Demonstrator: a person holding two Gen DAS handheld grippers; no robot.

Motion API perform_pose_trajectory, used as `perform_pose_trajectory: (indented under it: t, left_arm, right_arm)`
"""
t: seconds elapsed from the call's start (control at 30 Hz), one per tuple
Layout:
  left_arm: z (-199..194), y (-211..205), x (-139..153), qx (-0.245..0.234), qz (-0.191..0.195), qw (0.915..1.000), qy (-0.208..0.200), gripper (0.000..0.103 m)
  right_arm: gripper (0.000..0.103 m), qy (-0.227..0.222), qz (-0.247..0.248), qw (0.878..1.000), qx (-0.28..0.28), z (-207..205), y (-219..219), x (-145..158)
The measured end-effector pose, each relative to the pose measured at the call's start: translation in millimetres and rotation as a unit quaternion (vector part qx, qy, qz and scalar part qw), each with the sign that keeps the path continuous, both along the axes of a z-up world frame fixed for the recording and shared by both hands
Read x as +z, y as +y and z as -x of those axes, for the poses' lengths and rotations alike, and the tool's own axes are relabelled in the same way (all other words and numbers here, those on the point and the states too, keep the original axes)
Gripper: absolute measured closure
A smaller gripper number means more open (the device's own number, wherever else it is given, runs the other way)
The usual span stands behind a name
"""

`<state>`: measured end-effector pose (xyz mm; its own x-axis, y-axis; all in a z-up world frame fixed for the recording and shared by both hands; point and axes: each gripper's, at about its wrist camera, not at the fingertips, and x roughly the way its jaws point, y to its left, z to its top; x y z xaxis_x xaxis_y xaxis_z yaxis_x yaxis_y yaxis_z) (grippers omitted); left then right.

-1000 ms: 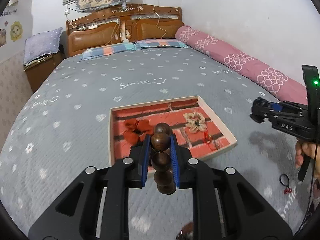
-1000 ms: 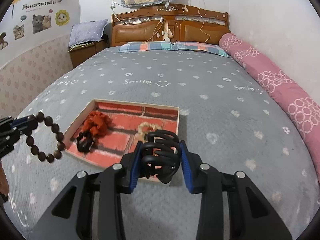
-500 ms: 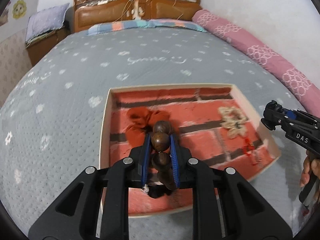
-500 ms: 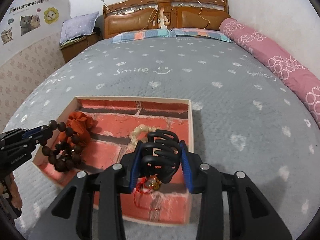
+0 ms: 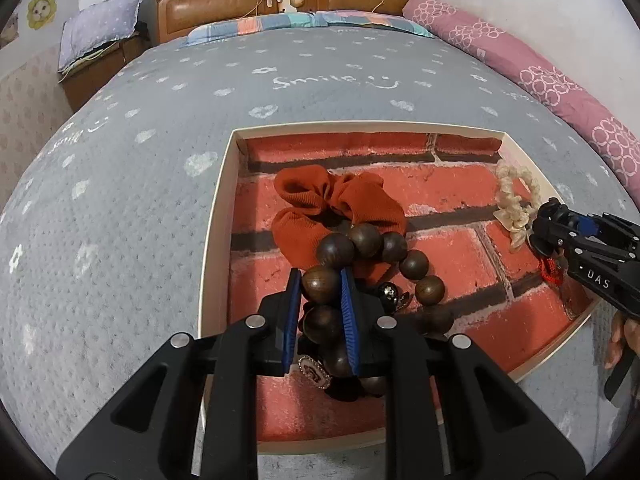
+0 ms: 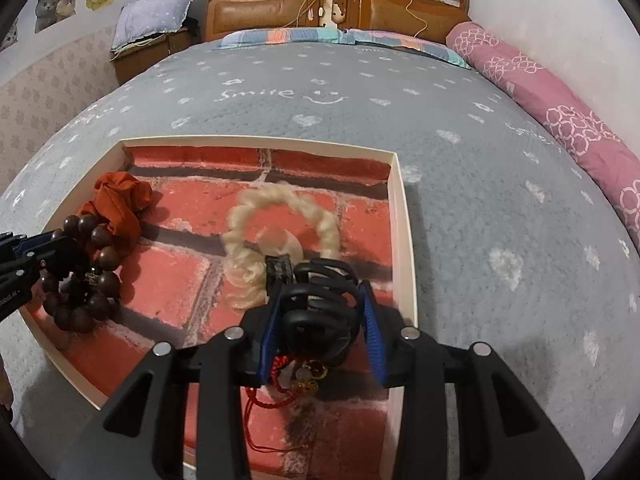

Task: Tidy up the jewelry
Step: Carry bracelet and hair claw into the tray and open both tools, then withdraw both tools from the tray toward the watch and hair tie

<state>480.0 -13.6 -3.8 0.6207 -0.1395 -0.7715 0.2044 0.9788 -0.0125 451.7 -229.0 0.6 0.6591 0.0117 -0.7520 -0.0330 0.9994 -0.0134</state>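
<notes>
A shallow tray (image 5: pixel 218 216) with a red brick-pattern floor lies on the grey bed; it also shows in the right wrist view (image 6: pixel 402 216). My left gripper (image 5: pixel 320 280) is shut on a brown wooden bead bracelet (image 5: pixel 412 264), low over the tray's left part, beside an orange scrunchie (image 5: pixel 340 196). My right gripper (image 6: pixel 320 312) is shut on a black claw hair clip (image 6: pixel 320 300), low over the tray's right part, above a cream braided hair tie (image 6: pixel 280 208) and a red cord charm (image 6: pixel 280 392). Each gripper shows in the other's view, the right gripper (image 5: pixel 538 228) and the left gripper (image 6: pixel 60 244).
The grey bedspread (image 5: pixel 120 200) surrounds the tray. A pink bolster (image 6: pixel 560 112) runs along the right wall. A wooden headboard (image 6: pixel 336 4) and pillows are at the far end. A nightstand (image 5: pixel 96 64) stands at the far left. A small brooch (image 5: pixel 314 372) lies under my left gripper.
Both grippers moved forward and down over the tray. The bead bracelet now rests partly on the tray floor by the scrunchie. The hair clip came down over the cream hair tie.
</notes>
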Motion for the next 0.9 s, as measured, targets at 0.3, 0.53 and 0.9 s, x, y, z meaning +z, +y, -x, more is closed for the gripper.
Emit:
perform_pose_trajectory:
  t: [0.3,0.53,0.9]
  left_arm:
    - [6.7,3.9,5.5,0.006,0.015,0.9999,-0.003,0.063]
    - [40.0,9.5,35.9,0.009,0.019,0.9991,-0.036,0.031]
    - [140.0,28.5,75.1,0.014,0.028,0.9966,-0.076,0.005]
  right_arm:
    - [0.04,-0.02,-0.012,0.999,0.03,9.0,5.1,16.6]
    - [0.029,-0.054,-0.024,0.998,0.038,36.6,-5.5,55.4]
    - [0.015,-0.084,-0.031,0.996,0.017,123.4,-44.0,110.3]
